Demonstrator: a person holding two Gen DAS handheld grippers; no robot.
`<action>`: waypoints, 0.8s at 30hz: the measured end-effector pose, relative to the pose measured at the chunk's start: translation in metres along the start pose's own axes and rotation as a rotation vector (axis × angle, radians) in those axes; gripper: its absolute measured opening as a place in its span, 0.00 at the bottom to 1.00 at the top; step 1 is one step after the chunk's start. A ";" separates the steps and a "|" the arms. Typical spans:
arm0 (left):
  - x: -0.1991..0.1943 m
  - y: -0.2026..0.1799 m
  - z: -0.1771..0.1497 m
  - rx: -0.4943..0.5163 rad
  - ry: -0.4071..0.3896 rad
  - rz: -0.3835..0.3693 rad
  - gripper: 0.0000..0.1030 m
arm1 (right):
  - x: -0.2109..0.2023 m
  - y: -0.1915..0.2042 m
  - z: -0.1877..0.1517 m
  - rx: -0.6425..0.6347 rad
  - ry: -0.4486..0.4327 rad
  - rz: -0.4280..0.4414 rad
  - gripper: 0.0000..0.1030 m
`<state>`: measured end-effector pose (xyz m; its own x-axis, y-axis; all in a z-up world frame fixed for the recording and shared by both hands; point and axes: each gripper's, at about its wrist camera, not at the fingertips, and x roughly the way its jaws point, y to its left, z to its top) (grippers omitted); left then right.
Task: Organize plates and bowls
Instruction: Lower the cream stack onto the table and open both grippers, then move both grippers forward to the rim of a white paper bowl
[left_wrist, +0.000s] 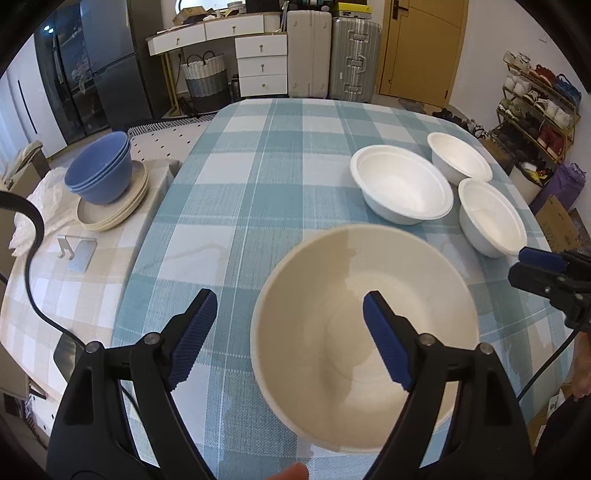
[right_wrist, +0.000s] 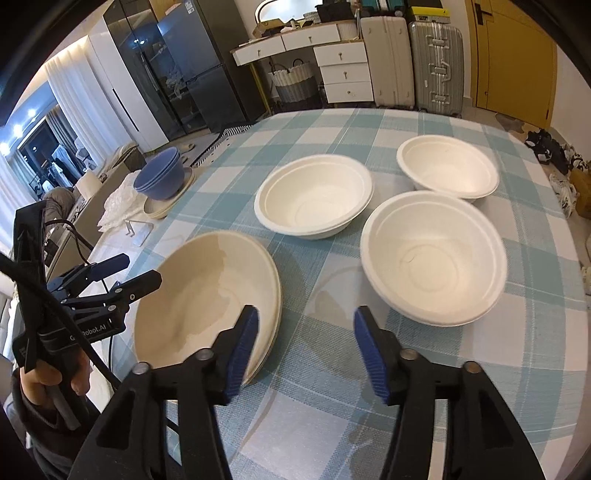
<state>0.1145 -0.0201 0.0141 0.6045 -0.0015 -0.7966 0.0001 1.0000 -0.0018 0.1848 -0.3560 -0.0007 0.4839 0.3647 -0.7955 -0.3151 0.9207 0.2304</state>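
Checked cloth covers the surface (left_wrist: 258, 184). Left tool (left_wrist: 290, 332) is spread around the beige bowl's (left_wrist: 364, 325) rim; right tool (right_wrist: 306, 343) is spread, holding nothing. Three white bowls (right_wrist: 314, 195) at one o'clock remain unstacked; blue bowls (left_wrist: 101, 170) at ten o'clock look finished.
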 end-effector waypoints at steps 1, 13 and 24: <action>-0.001 -0.001 0.002 0.002 -0.001 -0.003 0.78 | -0.002 -0.001 0.001 0.000 -0.005 0.003 0.70; -0.013 -0.020 0.024 0.028 -0.017 -0.057 0.81 | -0.026 -0.007 0.014 -0.020 -0.032 -0.018 0.89; -0.013 -0.041 0.049 0.055 -0.029 -0.074 0.81 | -0.038 -0.024 0.026 -0.026 -0.043 -0.055 0.94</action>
<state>0.1456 -0.0610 0.0541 0.6238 -0.0766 -0.7778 0.0891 0.9957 -0.0265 0.1952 -0.3879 0.0390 0.5353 0.3199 -0.7817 -0.3076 0.9358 0.1722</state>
